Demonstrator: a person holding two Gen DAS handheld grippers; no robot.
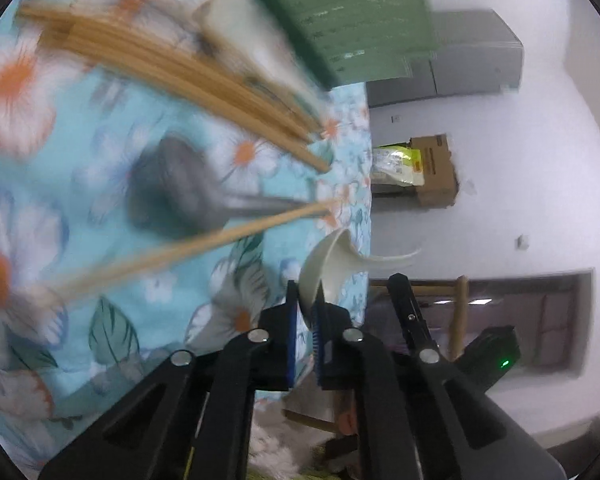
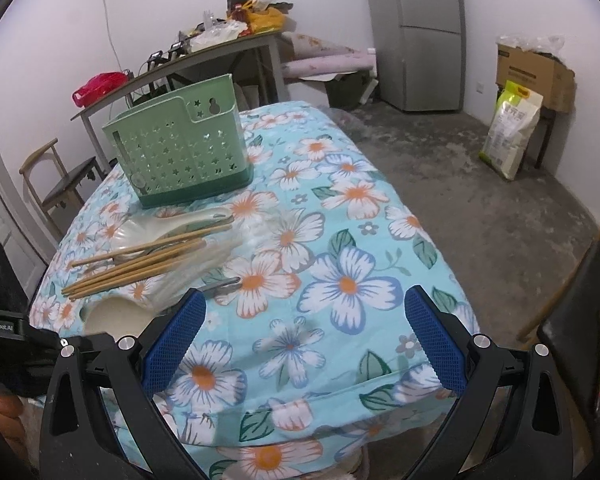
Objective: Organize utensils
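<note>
Left hand-held gripper [image 1: 306, 304] pinches white spoon [image 1: 332, 264] by its bowl rim at the surface's edge, right hand-held gripper [image 2: 304, 340] wide and empty; spoon looks light, stiff, slick, likely brittle—handle offers surer hold.

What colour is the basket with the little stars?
Light green with a darker green base, clearest from the right wrist view.

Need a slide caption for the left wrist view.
Left gripper shut on a white spoon beside wooden chopsticks on the floral tablecloth.

Grey fridge [image 2: 420, 36] against far wall; cardboard box [image 2: 534, 76] behind rice bag [image 2: 510, 132]; cluttered side table [image 2: 204, 60]; wooden chair [image 2: 56, 184].
</note>
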